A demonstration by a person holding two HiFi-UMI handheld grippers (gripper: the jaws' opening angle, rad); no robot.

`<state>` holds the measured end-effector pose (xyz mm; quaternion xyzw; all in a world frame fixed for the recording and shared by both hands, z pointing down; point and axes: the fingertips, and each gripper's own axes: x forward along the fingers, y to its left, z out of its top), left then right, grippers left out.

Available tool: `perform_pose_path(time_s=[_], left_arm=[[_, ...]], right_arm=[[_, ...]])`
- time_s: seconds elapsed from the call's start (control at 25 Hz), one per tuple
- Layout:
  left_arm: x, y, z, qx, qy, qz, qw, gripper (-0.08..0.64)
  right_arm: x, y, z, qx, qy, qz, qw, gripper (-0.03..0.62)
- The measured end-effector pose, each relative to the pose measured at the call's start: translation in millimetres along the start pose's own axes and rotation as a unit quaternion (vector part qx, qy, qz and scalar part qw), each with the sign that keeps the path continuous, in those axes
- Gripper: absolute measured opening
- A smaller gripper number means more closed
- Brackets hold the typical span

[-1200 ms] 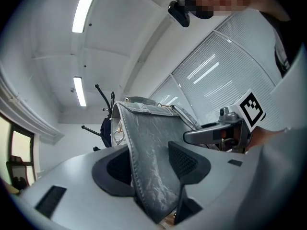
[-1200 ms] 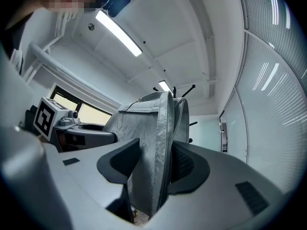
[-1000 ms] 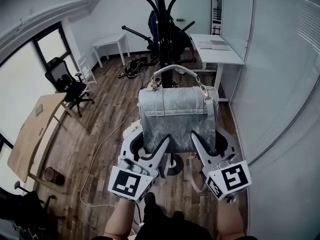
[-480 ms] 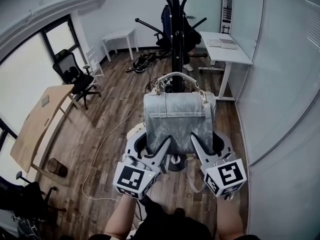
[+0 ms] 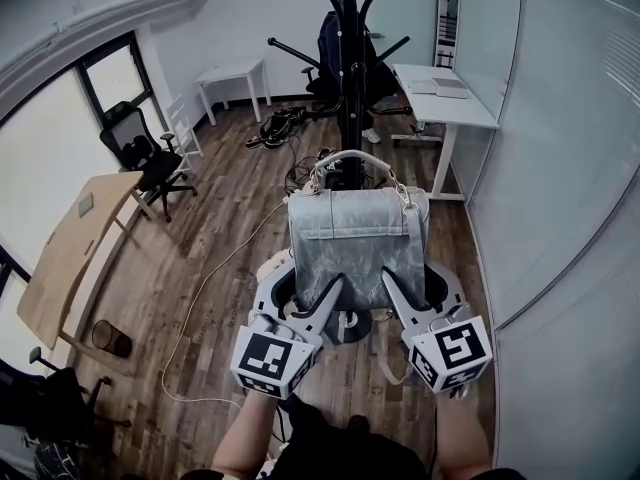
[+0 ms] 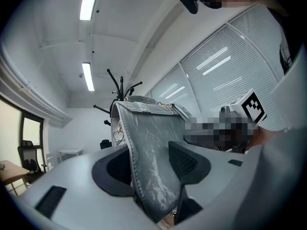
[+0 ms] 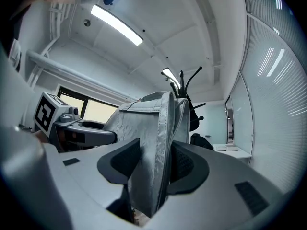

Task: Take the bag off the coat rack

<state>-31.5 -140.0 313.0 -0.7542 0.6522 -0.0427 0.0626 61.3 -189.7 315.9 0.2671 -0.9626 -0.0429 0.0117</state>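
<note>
A grey handbag (image 5: 355, 238) hangs upright between my two grippers, in front of the black coat rack pole (image 5: 348, 58). Its curved handle (image 5: 350, 156) stands above it with no peg visible through it. My left gripper (image 5: 308, 290) is shut on the bag's lower left edge, and my right gripper (image 5: 412, 290) is shut on its lower right edge. In the left gripper view the bag (image 6: 144, 138) is pinched between the pads of that gripper (image 6: 151, 163). In the right gripper view the bag (image 7: 144, 138) and its strap sit between the pads of that gripper (image 7: 156, 163).
A dark garment (image 5: 335, 48) hangs on the rack, whose round base (image 5: 350, 325) is below the bag. A white desk (image 5: 450, 96) and a glass wall (image 5: 560, 188) are on the right. A wooden table (image 5: 65, 258), an office chair (image 5: 140, 153) and floor cables (image 5: 285, 123) lie left.
The bag has come down and slightly toward me, away from the rack's upper pegs, with both grippers still holding it. Over the last half second almost nothing moved.
</note>
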Motion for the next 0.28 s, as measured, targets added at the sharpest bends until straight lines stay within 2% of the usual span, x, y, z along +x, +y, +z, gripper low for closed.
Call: perform_pose_path(time_s=[0.28], left_arm=[[-0.1, -0.7, 0.1, 0.000, 0.004, -0.009, 1.0000, 0.236]], right_arm=[[-0.1, 0.6, 2.1, -0.001, 0.003, -0.003, 1.000, 0.186]])
